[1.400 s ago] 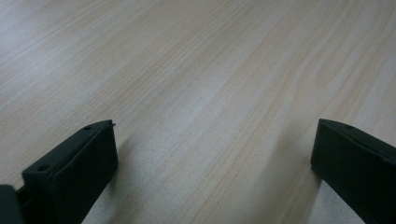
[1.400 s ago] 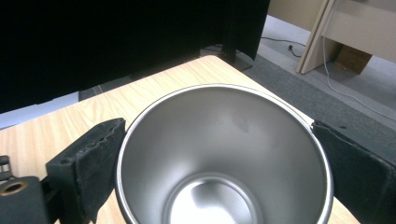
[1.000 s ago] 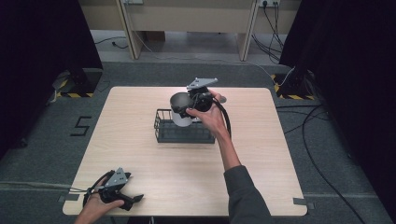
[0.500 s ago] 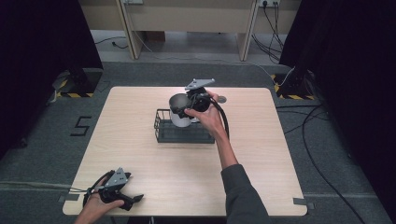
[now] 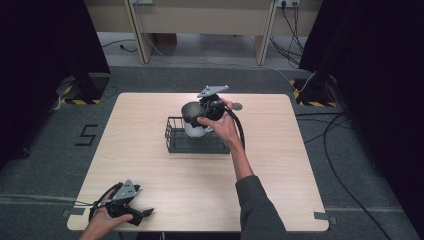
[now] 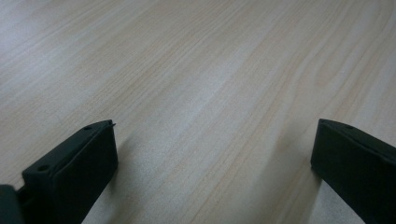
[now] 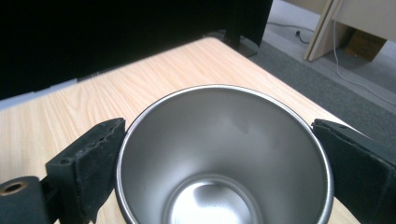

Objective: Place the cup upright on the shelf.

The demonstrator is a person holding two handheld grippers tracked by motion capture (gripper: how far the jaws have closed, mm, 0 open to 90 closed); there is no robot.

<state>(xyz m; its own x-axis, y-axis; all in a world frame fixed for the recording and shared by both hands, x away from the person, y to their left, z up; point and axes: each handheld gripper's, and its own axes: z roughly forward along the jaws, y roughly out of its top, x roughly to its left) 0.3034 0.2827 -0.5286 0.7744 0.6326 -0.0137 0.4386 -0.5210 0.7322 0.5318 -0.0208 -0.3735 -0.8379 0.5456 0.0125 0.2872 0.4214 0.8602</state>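
Note:
A shiny steel cup (image 5: 191,122) hangs upright over the back of a black wire basket (image 5: 176,145) in the middle of the table. My right gripper (image 5: 199,115) is shut on it. In the right gripper view the two black pads (image 7: 95,154) press on opposite sides of the cup's (image 7: 224,154) rim, and the inside of the cup holds nothing. My left gripper (image 5: 144,215) rests at the table's front left corner in a hand. Its jaws stand wide apart, open (image 6: 215,140) over bare wood.
A small round grey object (image 5: 236,106) lies on the table just behind the right hand. The light wooden table (image 5: 300,165) stands on grey carpet. Desk legs and cables sit beyond its far edge, and dark curtains hang at both sides.
The right gripper with the cup has drifted slightly lower over the basket. The left gripper has kept still.

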